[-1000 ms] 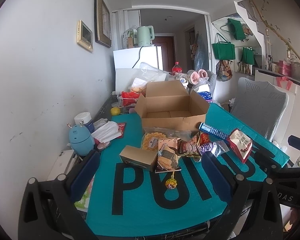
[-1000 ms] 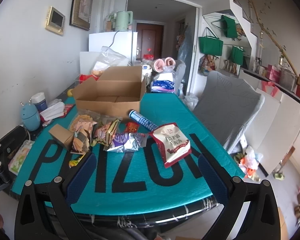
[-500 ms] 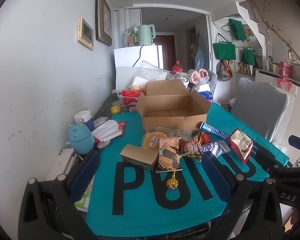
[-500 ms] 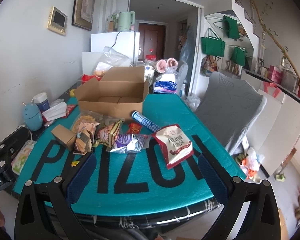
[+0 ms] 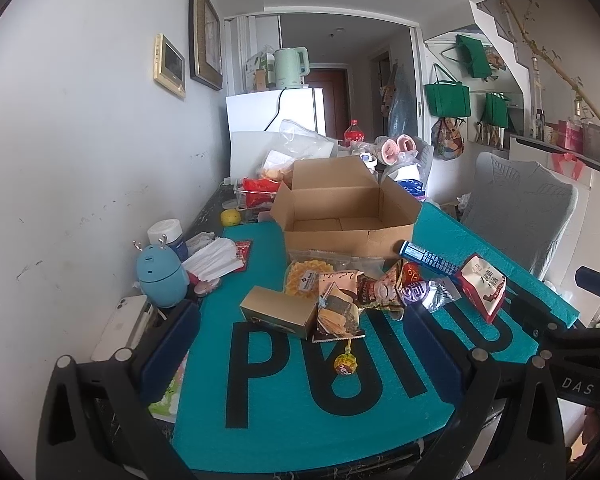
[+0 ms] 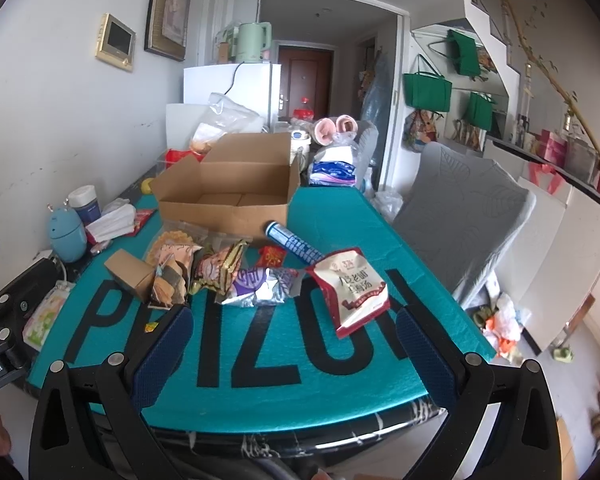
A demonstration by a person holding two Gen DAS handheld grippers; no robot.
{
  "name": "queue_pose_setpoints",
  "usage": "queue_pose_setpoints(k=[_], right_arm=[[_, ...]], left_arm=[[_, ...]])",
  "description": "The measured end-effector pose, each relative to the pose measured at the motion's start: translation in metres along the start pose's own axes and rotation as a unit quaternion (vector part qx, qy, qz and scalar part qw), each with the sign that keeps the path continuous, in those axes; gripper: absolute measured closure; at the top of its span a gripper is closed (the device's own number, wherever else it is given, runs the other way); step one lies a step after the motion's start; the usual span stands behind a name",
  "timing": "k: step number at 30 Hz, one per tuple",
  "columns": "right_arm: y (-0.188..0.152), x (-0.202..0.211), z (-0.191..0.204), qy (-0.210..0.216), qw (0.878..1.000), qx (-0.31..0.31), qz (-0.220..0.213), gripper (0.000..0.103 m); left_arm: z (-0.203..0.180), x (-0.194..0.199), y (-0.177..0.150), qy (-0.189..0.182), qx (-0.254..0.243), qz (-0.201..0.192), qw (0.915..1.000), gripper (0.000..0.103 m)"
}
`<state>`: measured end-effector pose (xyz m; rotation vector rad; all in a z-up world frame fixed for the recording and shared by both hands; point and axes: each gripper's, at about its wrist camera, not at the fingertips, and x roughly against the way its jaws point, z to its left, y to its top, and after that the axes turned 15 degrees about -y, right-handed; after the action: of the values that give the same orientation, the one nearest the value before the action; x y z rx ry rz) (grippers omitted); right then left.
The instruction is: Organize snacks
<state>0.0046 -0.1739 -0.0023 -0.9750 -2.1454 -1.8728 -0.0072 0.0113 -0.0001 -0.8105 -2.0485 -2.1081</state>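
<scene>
An open, empty cardboard box (image 5: 346,216) (image 6: 228,194) stands at the back of the teal mat (image 5: 300,408) (image 6: 260,364). In front of it lie snacks: a small tan carton (image 5: 278,312) (image 6: 130,274), several crinkled packets (image 5: 340,308) (image 6: 216,268), a purple-silver wrapper (image 6: 260,286), a blue tube (image 5: 428,259) (image 6: 294,242), a red-and-white pouch (image 5: 482,286) (image 6: 352,286) and a lollipop (image 5: 343,366). My left gripper (image 5: 300,344) is open and empty over the mat's near edge. My right gripper (image 6: 294,344) is open and empty, short of the pouch.
A blue egg-shaped gadget (image 5: 160,276), a white jar (image 5: 166,232), tissues (image 5: 214,260) and a phone (image 5: 120,326) lie along the left wall. Bags and a soda bottle (image 5: 354,132) crowd behind the box. A grey chair (image 6: 460,208) stands at the right.
Both grippers have edged slightly forward toward the snacks. Nothing on the table has moved.
</scene>
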Motion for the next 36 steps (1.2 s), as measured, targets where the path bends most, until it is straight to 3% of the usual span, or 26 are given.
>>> queue_pose_setpoints(k=[18, 25, 30, 36], right_arm=[[-0.006, -0.007, 0.005, 0.02, 1.0, -0.005, 0.004, 0.0], [-0.01, -0.025, 0.014, 0.056, 0.998, -0.009, 0.021, 0.0], [-0.012, -0.042, 0.026, 0.058, 0.998, -0.014, 0.024, 0.0], [-0.011, -0.062, 0.045, 0.068, 0.997, 0.003, 0.038, 0.0]], left_arm=[[0.002, -0.005, -0.008, -0.008, 0.006, 0.005, 0.9999, 0.0], [0.018, -0.019, -0.014, -0.004, 0.016, 0.024, 0.9996, 0.0], [0.028, -0.033, -0.021, 0.017, 0.004, 0.042, 0.999, 0.0], [0.04, -0.045, -0.023, 0.004, 0.012, 0.052, 0.9985, 0.0]])
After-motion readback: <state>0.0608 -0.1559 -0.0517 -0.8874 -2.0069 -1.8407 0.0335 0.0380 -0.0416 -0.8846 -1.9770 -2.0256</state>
